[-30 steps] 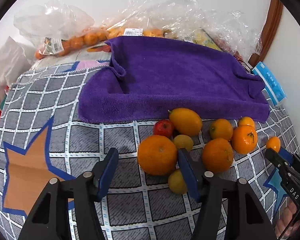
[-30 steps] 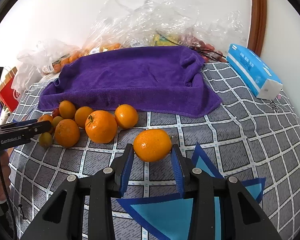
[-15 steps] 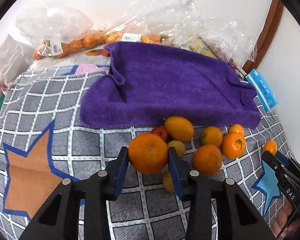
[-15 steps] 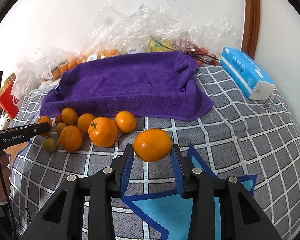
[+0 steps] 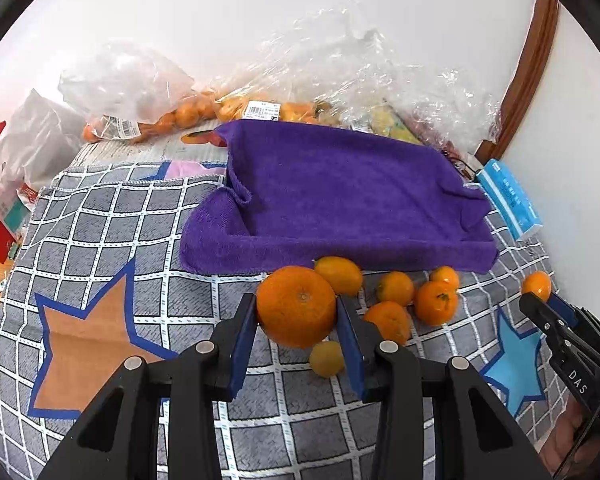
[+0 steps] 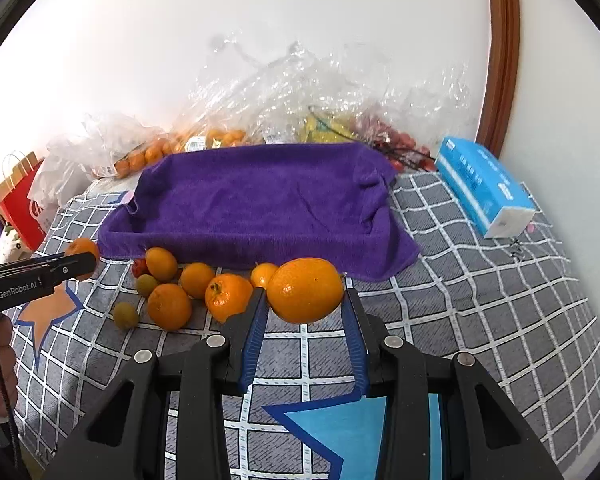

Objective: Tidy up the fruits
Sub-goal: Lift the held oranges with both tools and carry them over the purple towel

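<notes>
Orange fruit [image 5: 296, 306] sits clamped between the left gripper [image 5: 296, 320] pads.

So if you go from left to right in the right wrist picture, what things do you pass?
Red paper bag → purple towel → orange held in the right gripper → blue tissue pack.

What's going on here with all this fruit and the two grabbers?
A person is sorting fruit with a gripper in each hand. The left gripper is shut on a big orange, and the right gripper is shut on another orange. Both are held above the checked cloth. Smaller fruits lie loose in front of the purple towel, which has no fruit on it.
</notes>
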